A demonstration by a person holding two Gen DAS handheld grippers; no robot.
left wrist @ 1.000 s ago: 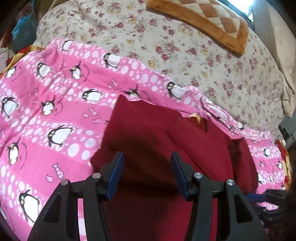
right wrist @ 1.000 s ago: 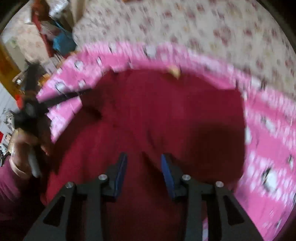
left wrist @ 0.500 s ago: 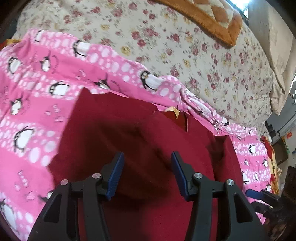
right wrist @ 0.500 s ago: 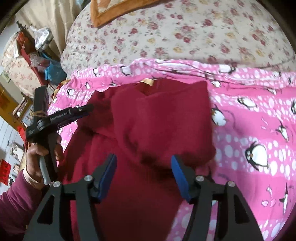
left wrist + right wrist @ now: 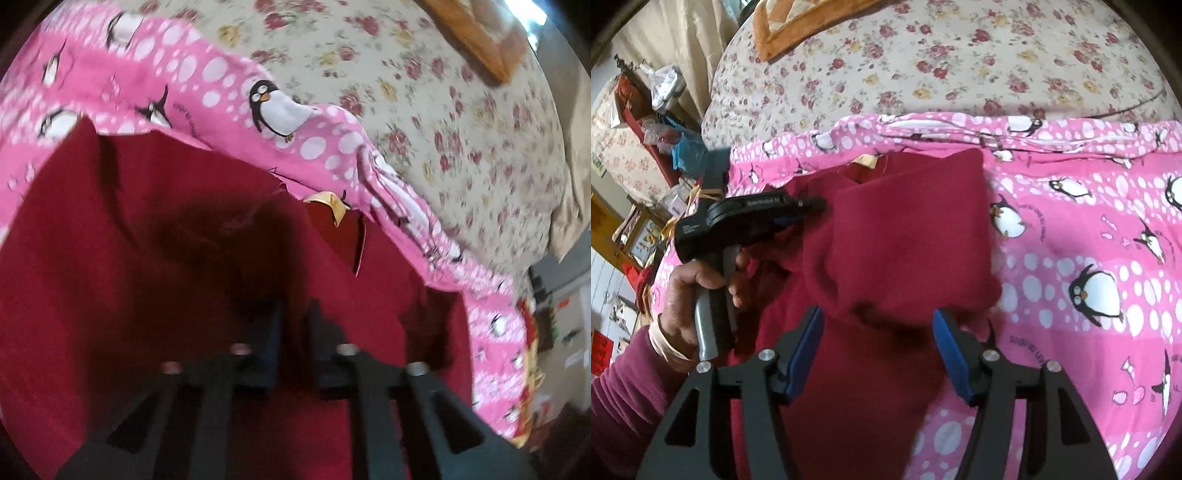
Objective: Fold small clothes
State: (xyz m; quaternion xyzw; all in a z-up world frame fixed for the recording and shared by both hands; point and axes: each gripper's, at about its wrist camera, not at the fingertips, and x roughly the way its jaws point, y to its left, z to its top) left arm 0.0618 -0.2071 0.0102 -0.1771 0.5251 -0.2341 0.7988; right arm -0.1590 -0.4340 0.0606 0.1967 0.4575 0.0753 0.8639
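Note:
A dark red garment (image 5: 905,236) lies on a pink penguin-print sheet (image 5: 1089,229), with one side folded over its middle and a yellow neck label (image 5: 866,160) at the far end. My right gripper (image 5: 879,325) is open above the garment's near part, holding nothing. My left gripper (image 5: 295,321) is low over the red garment (image 5: 147,258), its fingers nearly together with a narrow gap; the view is blurred and I cannot tell if cloth is pinched. The left gripper also shows in the right wrist view (image 5: 812,203), held by a hand at the garment's left edge.
A floral bedspread (image 5: 942,62) covers the bed beyond the pink sheet. An orange quilted cushion (image 5: 798,26) lies at the far end. Cluttered shelves and bags (image 5: 657,110) stand left of the bed.
My left gripper has dropped close to the garment and its fingers have narrowed from wide open. My right gripper has stayed open over the garment.

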